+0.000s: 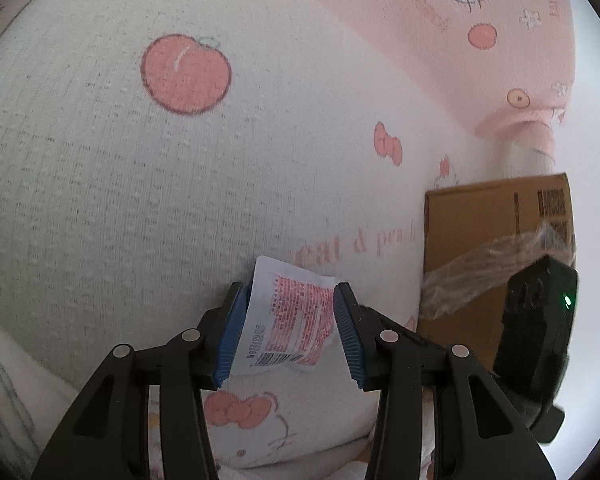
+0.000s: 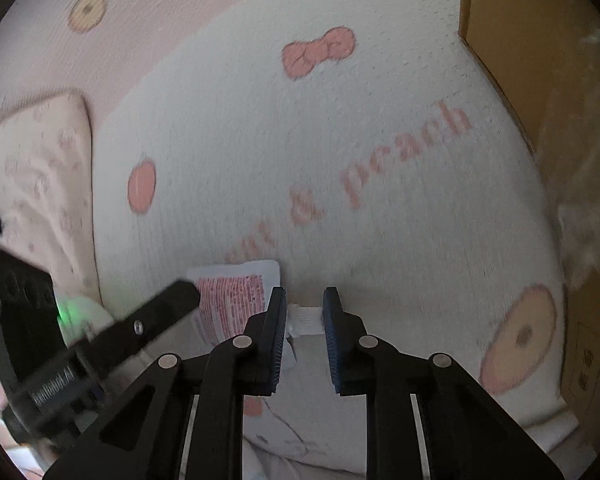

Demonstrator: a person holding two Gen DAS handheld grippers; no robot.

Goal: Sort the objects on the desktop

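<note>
Item: white sachet with red print and a barcode, lying over a white woven cloth patterned with peaches, bows and pink lettering. Position relative to the tools: in the left wrist view the sachet sits between the blue pads of the left gripper, one side edge against each pad, its body bowed and its far end reaching past the fingertips; the jaws stand moderately wide and are closed on it. In the right wrist view the same sachet lies just left of the right gripper, partly covered by a black finger of the left gripper that crosses in from the left. Right gripper: points steeply down at the cloth, jaws narrowly apart, a small white crimped strip filling the gap between the pads; whether the pads press on it, and whether it belongs to the sachet, cannot be told. Surroundings: a cardboard box with crumpled clear tape stands on the cloth to the right of both grippers, well apart from the sachet; a pale printed pillow lies to the left.
</note>
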